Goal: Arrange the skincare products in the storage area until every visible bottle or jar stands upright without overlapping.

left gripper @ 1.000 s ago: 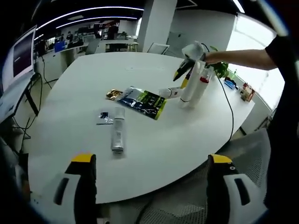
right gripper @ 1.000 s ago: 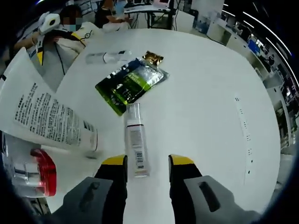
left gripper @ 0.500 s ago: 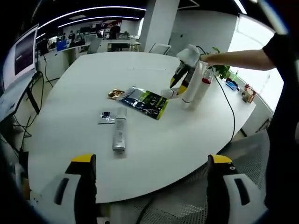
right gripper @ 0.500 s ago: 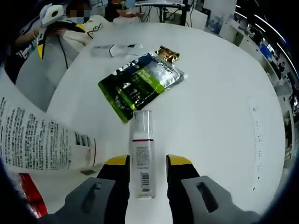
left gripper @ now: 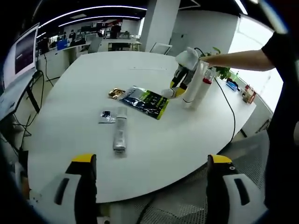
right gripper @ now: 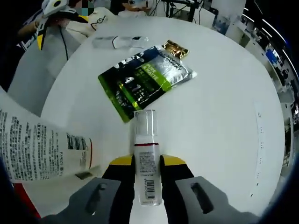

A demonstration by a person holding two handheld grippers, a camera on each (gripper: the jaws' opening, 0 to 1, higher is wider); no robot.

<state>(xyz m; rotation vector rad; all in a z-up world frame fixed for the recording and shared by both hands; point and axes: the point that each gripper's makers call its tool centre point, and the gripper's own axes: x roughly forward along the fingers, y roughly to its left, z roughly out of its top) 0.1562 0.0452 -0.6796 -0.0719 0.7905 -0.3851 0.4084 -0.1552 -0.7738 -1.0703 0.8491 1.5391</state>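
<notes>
with the small bottle (right gripper: 146,172) lying on the table (right gripper: 219,116) between its jaws, the right gripper (right gripper: 145,163) looks clenched on the labelled body, clear cap pointing to 12 o'clock toward the green pouch (right gripper: 145,79). whether the grip is firm i cannot tell. to do this step well, i'd judge it should hold near the middle of the body, lift clear of the pouch edge, turn the bottle base-down and set it on bare table away from the big white tube (right gripper: 44,147) at 9 o'clock, which looks to stand upright beside a red-capped bottle (left gripper: 203,86) in the left gripper view.

the left gripper (left gripper: 152,186) hangs released off the near table edge, jaws wide apart, grasping nothing. at its 11 o'clock another bottle (left gripper: 120,135) lies flat, with a sachet (left gripper: 107,115) just beside it and a gold packet (left gripper: 115,93) further up.

contents: the small bottle's cap is see-through; what fills any container i cannot tell.
</notes>
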